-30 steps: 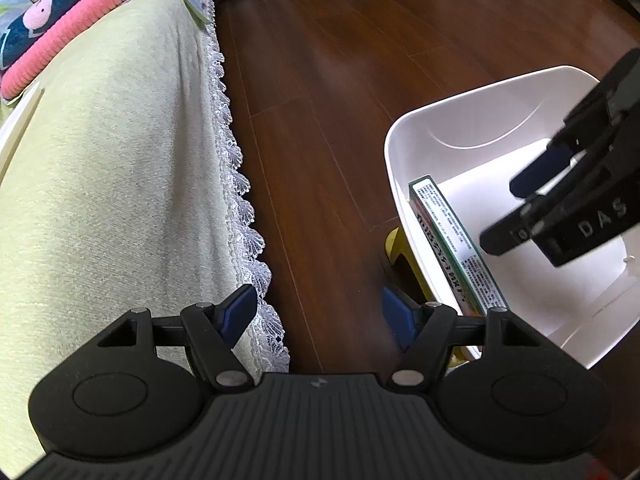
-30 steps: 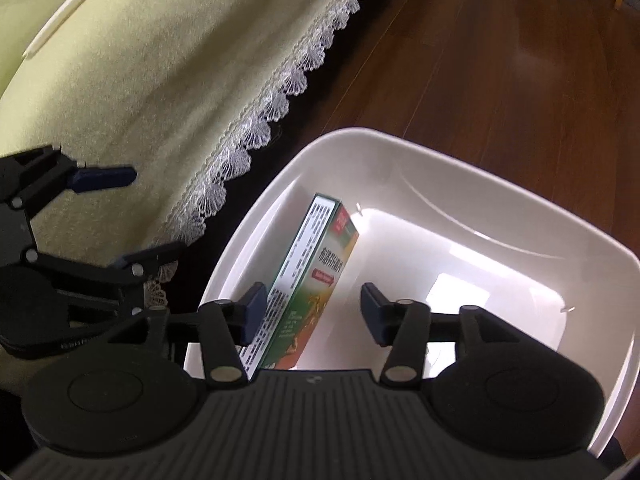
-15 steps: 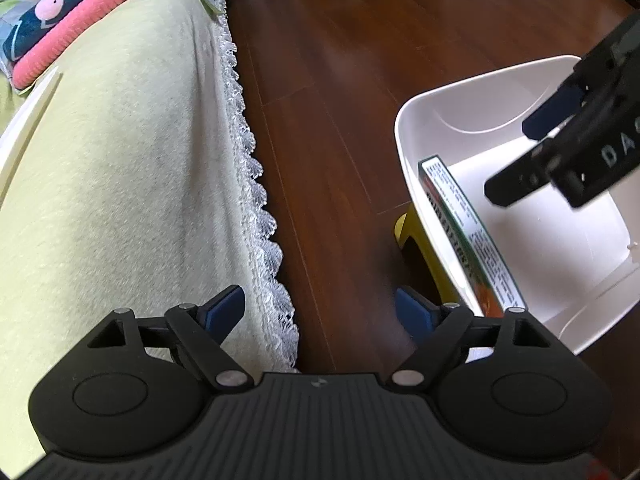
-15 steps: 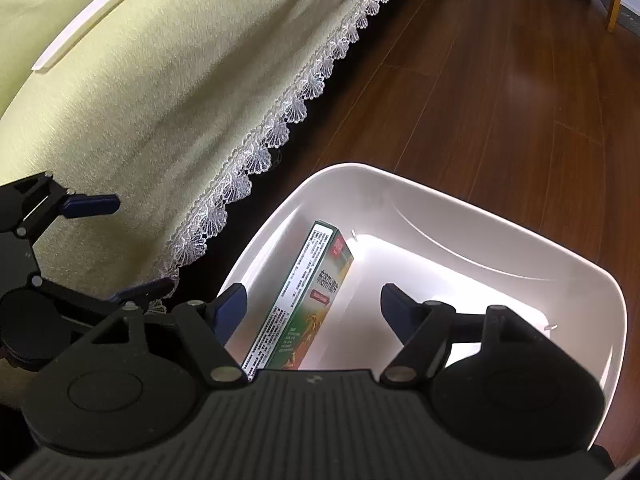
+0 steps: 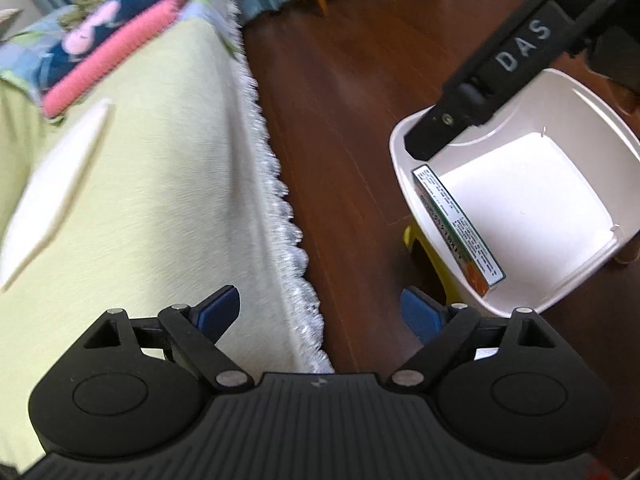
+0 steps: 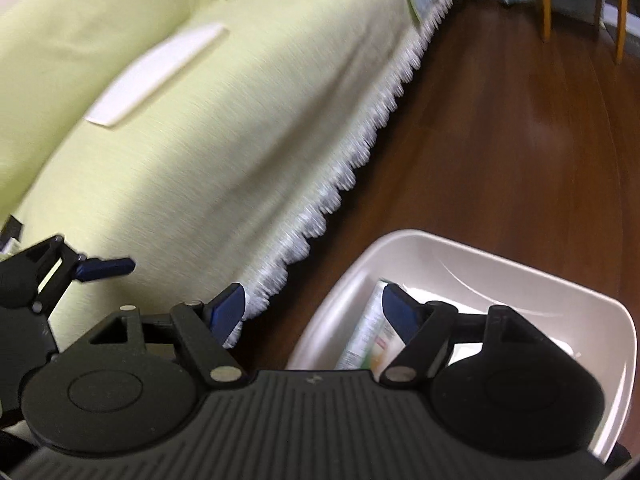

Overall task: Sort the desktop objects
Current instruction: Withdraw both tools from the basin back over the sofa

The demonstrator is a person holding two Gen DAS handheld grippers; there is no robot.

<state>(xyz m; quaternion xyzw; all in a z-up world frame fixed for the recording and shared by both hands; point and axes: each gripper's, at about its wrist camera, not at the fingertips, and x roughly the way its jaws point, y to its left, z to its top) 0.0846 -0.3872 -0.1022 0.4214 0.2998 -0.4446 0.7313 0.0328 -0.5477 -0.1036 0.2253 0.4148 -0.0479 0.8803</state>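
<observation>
Green-and-orange printed box (image 5: 458, 229) on edge along the left wall inside white tub (image 5: 592, 112).

Dark brown wooden plank floor (image 5: 352, 112): smooth, glossy, with pale reflections. Pale yellow-green woven cloth cover (image 5: 168, 184): matt, finely textured, edged with white lace scallops (image 5: 296, 248). White plastic tub (image 5: 600, 120): smooth, slight sheen. Green and orange printed cardboard box (image 5: 460, 232): smooth, printed faces. Pink knitted blanket (image 5: 116, 52): ribbed, rough. Black plastic left gripper (image 5: 320, 308): matt, ribbed body, blue pads, bright metal pivot pins. Black plastic right gripper (image 6: 312, 308): same finish.
</observation>
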